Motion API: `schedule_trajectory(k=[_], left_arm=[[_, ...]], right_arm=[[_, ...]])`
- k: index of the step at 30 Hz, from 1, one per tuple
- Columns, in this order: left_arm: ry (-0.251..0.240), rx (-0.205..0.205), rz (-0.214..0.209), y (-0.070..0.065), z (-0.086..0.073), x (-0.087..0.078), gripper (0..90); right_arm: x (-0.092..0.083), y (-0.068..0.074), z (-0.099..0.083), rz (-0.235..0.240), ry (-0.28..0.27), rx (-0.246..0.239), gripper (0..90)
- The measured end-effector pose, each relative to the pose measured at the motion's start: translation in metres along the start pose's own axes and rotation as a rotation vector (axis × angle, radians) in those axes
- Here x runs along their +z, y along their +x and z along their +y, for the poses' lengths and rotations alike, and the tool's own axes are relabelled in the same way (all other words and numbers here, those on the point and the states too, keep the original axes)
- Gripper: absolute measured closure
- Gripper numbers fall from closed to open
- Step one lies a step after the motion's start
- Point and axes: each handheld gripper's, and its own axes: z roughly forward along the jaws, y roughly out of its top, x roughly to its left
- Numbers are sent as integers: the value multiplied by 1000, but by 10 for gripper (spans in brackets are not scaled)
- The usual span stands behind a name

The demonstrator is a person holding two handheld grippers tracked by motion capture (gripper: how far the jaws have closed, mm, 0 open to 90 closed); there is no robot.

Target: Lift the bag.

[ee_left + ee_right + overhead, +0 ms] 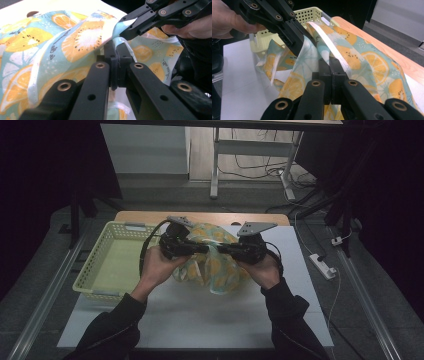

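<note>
A light-blue cloth (216, 270) printed with orange and lemon slices hangs bunched above the white table top (200, 315). My left gripper (205, 248) and right gripper (222, 249) meet tip to tip over it, each shut on a fold of its upper edge. In the left gripper view the cloth (75, 42) drapes over my shut left gripper (117, 51), and the right gripper (126, 31) pinches the hem just beyond. In the right gripper view a white hem runs into the shut right gripper (331, 62). There the left gripper (299, 48) clamps the cloth (367, 60) close by.
A pale yellow perforated basket (92, 257) stands on the left of the table, seen again behind the cloth as the basket (312, 15). A wooden strip (150, 216) edges the far side. A power strip (322, 266) and cables lie on the floor at right.
</note>
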Motion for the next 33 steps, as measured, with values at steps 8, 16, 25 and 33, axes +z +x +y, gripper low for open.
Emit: schedule_trajectory(k=[8,16,25,33], left_arm=[[-28,-8,-11,2,6,-9,894],[-62,-13,-24,4,17,-20,895],[-107,-26,-16,10,41,-35,895],[-147,-25,7,13,60,-45,895]], right_arm=[[-2,3,10,4,0,-16,893],[-4,4,21,9,-8,-23,894],[-11,-1,38,-4,-22,-32,894],[-18,-3,54,-25,-33,-51,894]])
